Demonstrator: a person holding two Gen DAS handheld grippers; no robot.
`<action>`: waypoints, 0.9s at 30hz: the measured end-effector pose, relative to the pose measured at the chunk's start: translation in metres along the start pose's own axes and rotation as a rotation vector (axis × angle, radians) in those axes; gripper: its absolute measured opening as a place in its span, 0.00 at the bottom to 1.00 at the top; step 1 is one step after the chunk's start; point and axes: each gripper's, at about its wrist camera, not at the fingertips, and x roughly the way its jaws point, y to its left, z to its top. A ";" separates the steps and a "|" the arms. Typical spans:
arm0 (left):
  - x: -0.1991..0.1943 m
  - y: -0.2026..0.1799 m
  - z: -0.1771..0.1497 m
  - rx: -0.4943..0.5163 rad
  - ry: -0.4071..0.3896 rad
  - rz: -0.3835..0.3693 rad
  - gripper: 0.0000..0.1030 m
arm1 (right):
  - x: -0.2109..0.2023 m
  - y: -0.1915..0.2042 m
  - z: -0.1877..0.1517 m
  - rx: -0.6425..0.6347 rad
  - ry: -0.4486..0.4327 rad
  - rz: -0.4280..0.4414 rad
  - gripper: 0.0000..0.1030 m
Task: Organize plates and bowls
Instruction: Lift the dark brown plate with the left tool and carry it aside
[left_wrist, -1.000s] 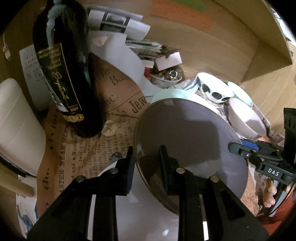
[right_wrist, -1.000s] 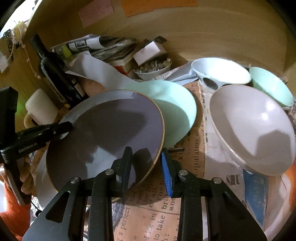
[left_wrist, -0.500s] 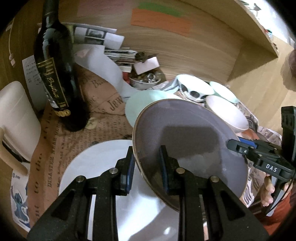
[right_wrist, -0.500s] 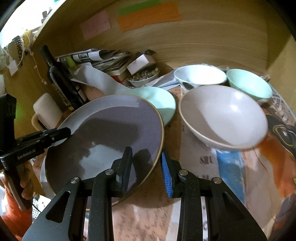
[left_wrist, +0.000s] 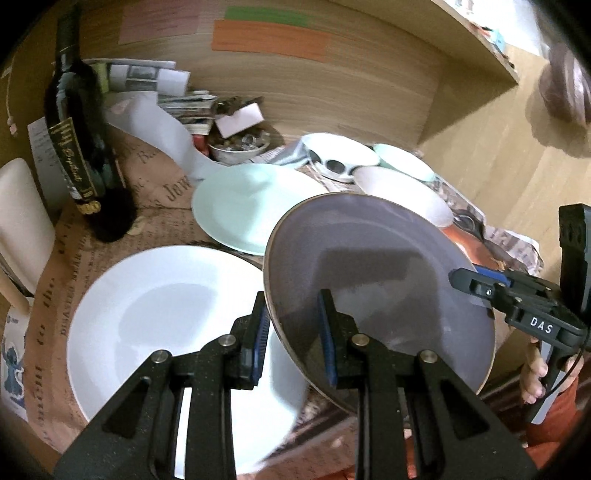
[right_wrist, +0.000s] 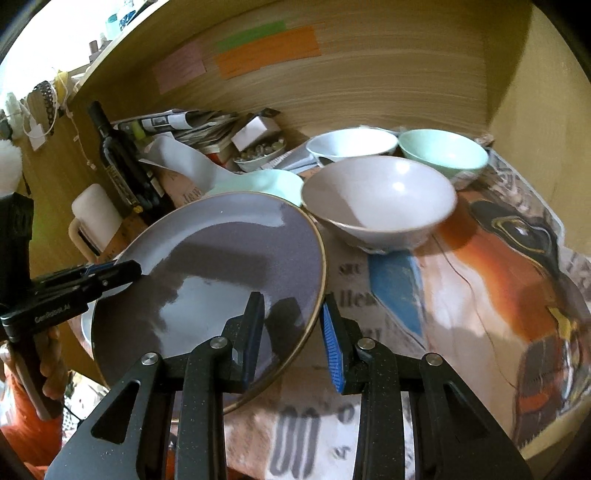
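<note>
A dark grey plate (left_wrist: 376, 280) with a brown rim is held in the air between both grippers. My left gripper (left_wrist: 293, 332) is shut on its near-left rim; my right gripper (right_wrist: 293, 328) is shut on its opposite rim (right_wrist: 221, 280). Each gripper shows in the other's view, the right one (left_wrist: 480, 284) and the left one (right_wrist: 110, 269). A large white plate (left_wrist: 166, 325) lies under and left of the grey one. A mint plate (left_wrist: 251, 206) lies behind. A pale pink bowl (right_wrist: 380, 199), a white bowl (right_wrist: 351, 146) and a mint bowl (right_wrist: 443, 153) stand at the back right.
A dark wine bottle (left_wrist: 77, 147) stands at the back left beside a cream mug (left_wrist: 22, 218). Stacked papers, a small dish of beads (left_wrist: 240, 146) and a wooden back wall (right_wrist: 369, 85) close the rear. Printed newspaper (right_wrist: 498, 277) covers the table.
The grey plate has risen and drawn back toward me with both grippers, uncovering the white and mint plates. The bowls now lie farther off.
</note>
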 end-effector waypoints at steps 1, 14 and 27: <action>0.000 -0.003 -0.001 0.002 0.002 -0.005 0.24 | -0.002 -0.003 -0.003 0.005 0.001 -0.005 0.27; 0.027 -0.033 -0.019 0.012 0.072 -0.043 0.24 | -0.008 -0.033 -0.027 0.045 0.036 -0.045 0.27; 0.054 -0.041 -0.019 0.026 0.111 -0.031 0.24 | 0.011 -0.049 -0.028 0.083 0.069 -0.065 0.27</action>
